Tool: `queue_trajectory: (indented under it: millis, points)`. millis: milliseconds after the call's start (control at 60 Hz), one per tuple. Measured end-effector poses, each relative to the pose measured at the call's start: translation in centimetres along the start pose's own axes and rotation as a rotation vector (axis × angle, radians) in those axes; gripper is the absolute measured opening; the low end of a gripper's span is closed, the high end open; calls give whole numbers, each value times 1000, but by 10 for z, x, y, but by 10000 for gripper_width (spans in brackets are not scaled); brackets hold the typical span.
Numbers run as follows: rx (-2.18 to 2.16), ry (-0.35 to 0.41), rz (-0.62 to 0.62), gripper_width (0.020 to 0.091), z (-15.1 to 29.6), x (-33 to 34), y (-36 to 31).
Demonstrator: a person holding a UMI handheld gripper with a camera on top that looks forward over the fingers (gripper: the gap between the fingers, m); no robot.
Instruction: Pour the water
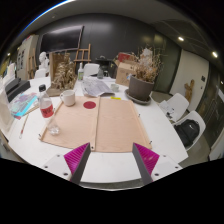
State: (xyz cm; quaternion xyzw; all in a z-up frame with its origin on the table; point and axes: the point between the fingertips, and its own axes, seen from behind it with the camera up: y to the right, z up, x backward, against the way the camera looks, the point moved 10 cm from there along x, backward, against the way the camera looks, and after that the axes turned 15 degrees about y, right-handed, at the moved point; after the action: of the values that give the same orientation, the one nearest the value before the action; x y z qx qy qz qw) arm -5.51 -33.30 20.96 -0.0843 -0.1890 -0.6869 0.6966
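We cannot make out what the small clear cup [53, 130] on the tan cardboard sheet [100, 122] holds. The cluttered shelves [68, 62] beyond the white table [160, 125] are too small for us to read. The gripper [111, 158] shows us only its pink-padded fingertips [76, 156]; the rest is cut off.

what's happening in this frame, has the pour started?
Not yet, as far as the frame shows. The handheld gripper hangs open above the near edge of the white table, holding nothing. Ahead of its fingers lies a tan rectangular mat. Beyond that, near the mat's far left corner, stand a red-labelled cup and a pale cup. Nothing is gripped or tilted.
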Motion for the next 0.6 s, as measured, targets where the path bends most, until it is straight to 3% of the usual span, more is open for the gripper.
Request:
queue_trajectory:
  millis: [250, 600]
  points:
    - [-14, 32, 77, 860, -1, -4, -79]
    - [-33, 195, 207, 857, 14, -71, -233]
